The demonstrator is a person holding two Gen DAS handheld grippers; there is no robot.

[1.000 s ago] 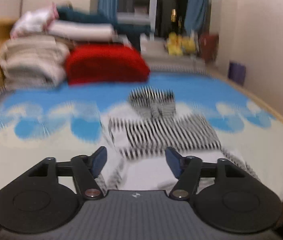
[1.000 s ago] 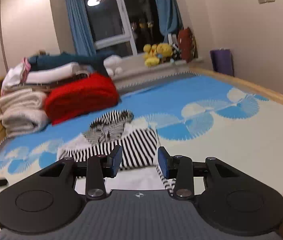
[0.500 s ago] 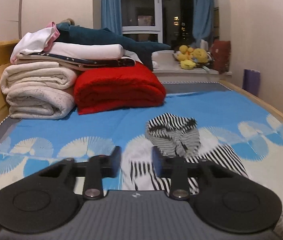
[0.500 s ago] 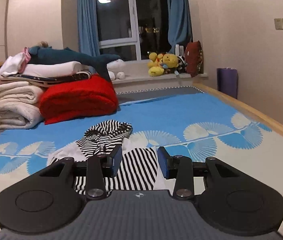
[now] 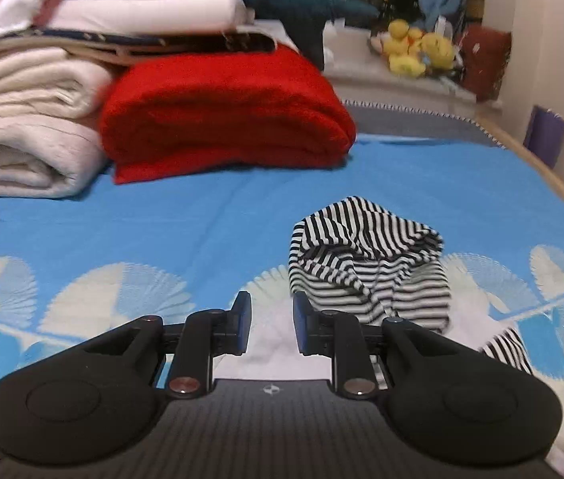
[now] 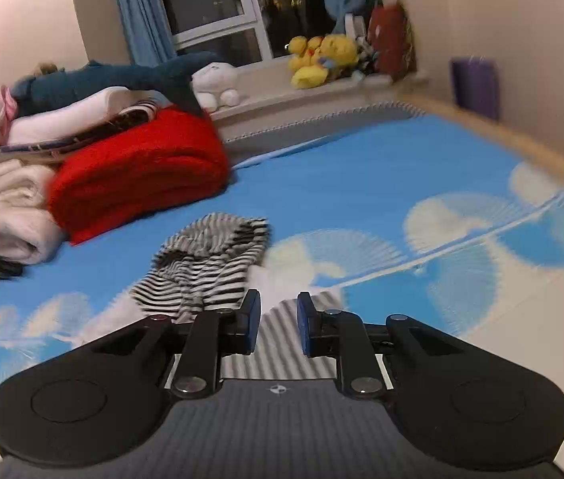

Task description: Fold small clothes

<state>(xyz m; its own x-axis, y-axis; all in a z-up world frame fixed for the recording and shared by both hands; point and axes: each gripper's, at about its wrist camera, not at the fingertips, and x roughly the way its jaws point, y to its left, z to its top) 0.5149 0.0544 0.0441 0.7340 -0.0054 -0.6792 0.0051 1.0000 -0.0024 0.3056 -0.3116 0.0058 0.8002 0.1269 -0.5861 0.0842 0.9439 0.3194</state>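
Black-and-white striped hooded garment point(image 5: 365, 263), centre-right, awaiting folding | left gripper point(image 5: 268, 321): gap narrowed, empty | right gripper point(image 6: 279, 321): just narrowing, empty.

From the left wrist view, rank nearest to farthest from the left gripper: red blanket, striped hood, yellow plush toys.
From the left gripper:
1. striped hood, just ahead, right.
2. red blanket, mid-bed, left of centre.
3. yellow plush toys, far windowsill, right.

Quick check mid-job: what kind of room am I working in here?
Most likely a bedroom. The work surface is a bed with a blue fan-patterned cover; folded red and cream blankets are stacked at its far end, and yellow plush toys sit on the window ledge beside blue curtains.
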